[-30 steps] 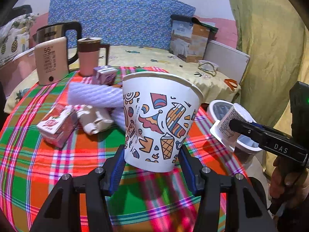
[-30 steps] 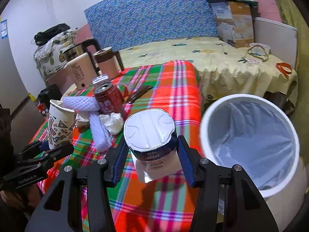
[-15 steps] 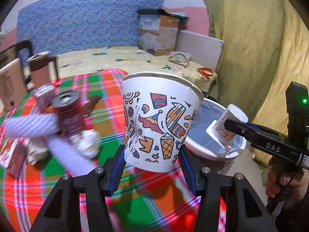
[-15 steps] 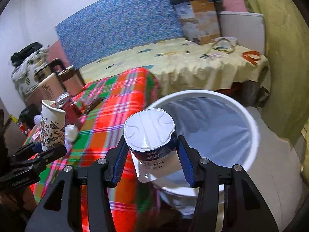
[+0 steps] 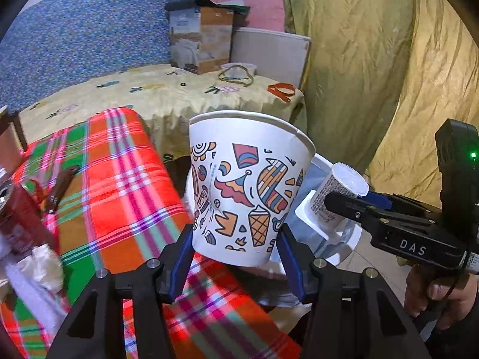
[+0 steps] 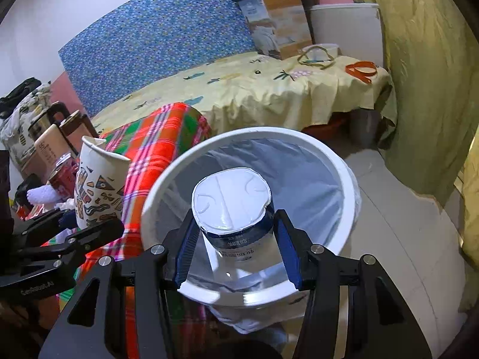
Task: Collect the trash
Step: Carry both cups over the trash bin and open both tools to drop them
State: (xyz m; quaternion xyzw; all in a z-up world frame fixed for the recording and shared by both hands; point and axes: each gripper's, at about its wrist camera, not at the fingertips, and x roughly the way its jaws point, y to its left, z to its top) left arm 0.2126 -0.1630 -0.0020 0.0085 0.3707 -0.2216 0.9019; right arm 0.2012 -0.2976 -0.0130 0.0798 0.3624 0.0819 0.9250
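Observation:
My left gripper [image 5: 236,257] is shut on a patterned paper cup [image 5: 245,188], held upright above the right edge of the plaid table [image 5: 125,185]. The cup also shows in the right wrist view [image 6: 95,191]. My right gripper [image 6: 236,251] is shut on a yogurt cup [image 6: 233,206], held upside down over the open mouth of the white trash bin [image 6: 341,161]. The yogurt cup [image 5: 338,197] and right gripper [image 5: 356,206] also show in the left wrist view, over the bin [image 5: 344,239].
A red can [image 5: 15,218], crumpled paper [image 5: 39,266] and a white foam sleeve lie at the table's left. Kettles [image 6: 51,140] stand at its far end. A yellow-covered bed [image 6: 254,89] is behind, a yellow curtain [image 6: 428,74] at right.
Both grippers have swung right, away from the table's trash pile. The yogurt cup has moved from above the table to above the bin. The paper cup has moved to the table's right edge.

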